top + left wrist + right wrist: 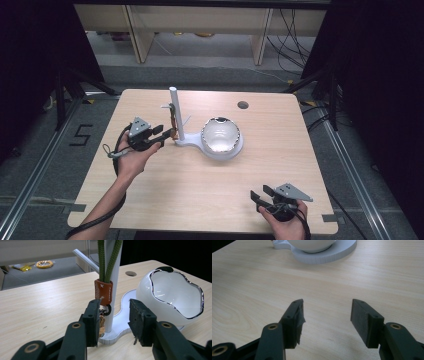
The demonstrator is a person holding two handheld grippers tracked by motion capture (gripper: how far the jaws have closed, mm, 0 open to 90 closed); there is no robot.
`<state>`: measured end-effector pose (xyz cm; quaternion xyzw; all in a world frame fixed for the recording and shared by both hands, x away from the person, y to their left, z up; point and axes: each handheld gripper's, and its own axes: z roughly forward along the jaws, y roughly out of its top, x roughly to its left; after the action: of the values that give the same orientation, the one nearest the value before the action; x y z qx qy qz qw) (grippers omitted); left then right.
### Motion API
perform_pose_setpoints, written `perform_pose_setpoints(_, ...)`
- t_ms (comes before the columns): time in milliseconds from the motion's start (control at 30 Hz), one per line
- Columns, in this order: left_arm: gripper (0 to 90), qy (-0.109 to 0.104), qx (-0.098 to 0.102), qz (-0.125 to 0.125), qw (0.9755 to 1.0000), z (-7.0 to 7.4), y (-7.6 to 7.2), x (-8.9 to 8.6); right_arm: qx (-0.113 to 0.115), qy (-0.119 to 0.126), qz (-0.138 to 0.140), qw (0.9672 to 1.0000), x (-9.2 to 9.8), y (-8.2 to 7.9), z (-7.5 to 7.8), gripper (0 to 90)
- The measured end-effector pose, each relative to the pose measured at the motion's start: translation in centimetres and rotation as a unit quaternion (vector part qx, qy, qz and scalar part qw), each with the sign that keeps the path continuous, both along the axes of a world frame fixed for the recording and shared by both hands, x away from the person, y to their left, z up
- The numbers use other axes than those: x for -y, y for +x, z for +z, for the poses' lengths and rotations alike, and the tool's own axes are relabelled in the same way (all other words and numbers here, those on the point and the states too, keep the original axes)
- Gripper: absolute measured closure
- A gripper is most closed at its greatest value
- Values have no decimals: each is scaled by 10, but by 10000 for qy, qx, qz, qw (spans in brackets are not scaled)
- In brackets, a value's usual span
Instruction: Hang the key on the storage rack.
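Right tongs: wide apart, empty, idle over the pale wooden table.
Left tongs: parted, gripping nothing, flanking the orange-tagged green cord keyring.
Progress: keyring hangs on the white stand; hanging appears done, withdrawal remains.

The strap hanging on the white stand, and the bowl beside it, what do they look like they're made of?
Strap: woven green cord, ribbed weave, with a tan leather-like tab. Bowl: glossy white, probably ceramic or plastic, with a shiny metallic rim. White stand: matte, likely plastic.

A black numeral "5" is marked on the grey floor, well off to the left of the left gripper. Just ahead of that gripper's jaws, the orange tag on the green cord carries a small white "X"; its other lettering is too small to read.
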<state>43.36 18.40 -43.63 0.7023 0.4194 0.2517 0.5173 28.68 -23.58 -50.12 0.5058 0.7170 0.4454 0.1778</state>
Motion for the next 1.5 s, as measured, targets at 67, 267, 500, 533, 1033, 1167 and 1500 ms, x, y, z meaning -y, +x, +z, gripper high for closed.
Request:
perform_pose_setpoints(67, 583, -17, 28, 13, 10000, 1, -3, -2, -2, -5, 5, 10000, 0, 0, 0, 447)
perform_pose_setpoints(267, 529, -5, 125, 65, 9999, 3, -15, -12, -26, 30, 13, 10000, 0, 0, 0, 443)
perform_pose_setpoints(500, 494, -95, 140, 108, 9998, 2, -35, -26, 12, -85, -4, 10000, 0, 0, 0, 435)
perform_pose_setpoints(533, 491, -121, 149, 103, 9998, 1, -38, -29, 14, -87, -5, 10000, 0, 0, 0, 434)
perform_pose_setpoints(1033, 459, -47, 204, 344, 9992, -21, -77, -60, 10, -42, -46, 10000, 0, 0, -1, 428)
perform_pose_setpoints(1167, 455, -28, 174, 449, 9988, -30, -85, -68, 1, -52, -49, 10000, 0, 0, -1, 427)
perform_pose_setpoints(1500, 432, -43, -25, 690, 9976, -70, -100, -86, -124, 11, -115, 9999, -3, -1, -2, 426)
